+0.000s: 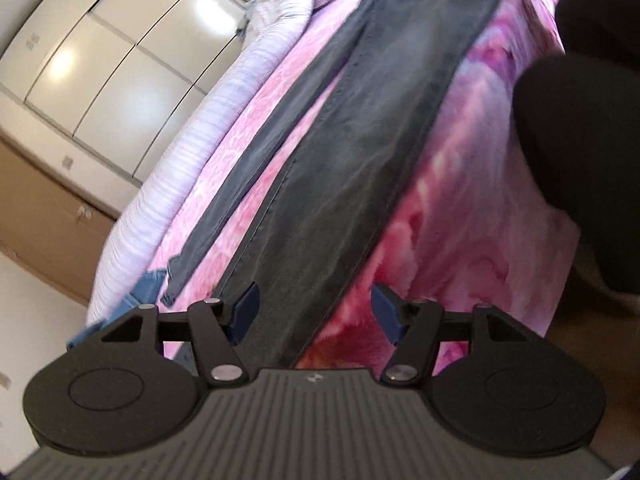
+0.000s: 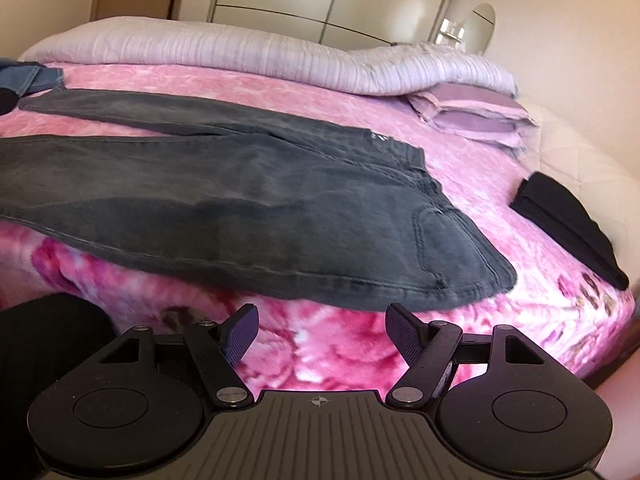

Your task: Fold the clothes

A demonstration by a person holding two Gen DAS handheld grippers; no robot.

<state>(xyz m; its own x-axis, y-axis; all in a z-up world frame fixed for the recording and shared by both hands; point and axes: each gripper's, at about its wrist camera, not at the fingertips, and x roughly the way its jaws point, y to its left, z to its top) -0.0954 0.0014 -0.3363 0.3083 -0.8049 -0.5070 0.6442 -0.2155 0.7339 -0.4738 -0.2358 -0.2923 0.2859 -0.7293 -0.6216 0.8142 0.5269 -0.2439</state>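
Dark grey jeans (image 2: 248, 204) lie spread flat on a pink flowered blanket (image 2: 320, 344) on a bed, waistband to the right, legs running left. In the left wrist view the jeans (image 1: 360, 152) stretch away from the near leg hem. My left gripper (image 1: 316, 312) is open and empty, just above the hem of the near leg. My right gripper (image 2: 322, 330) is open and empty, just short of the jeans' near hip edge, over the blanket.
A folded black garment (image 2: 568, 220) lies at the bed's right edge. Folded lilac cloth (image 2: 472, 120) and a lilac ribbed cover (image 2: 256, 56) lie along the far side. Blue denim (image 2: 36, 76) sits at far left. The person's dark-clothed legs (image 1: 580, 140) stand by the bed. White wardrobes (image 1: 100, 64) stand behind.
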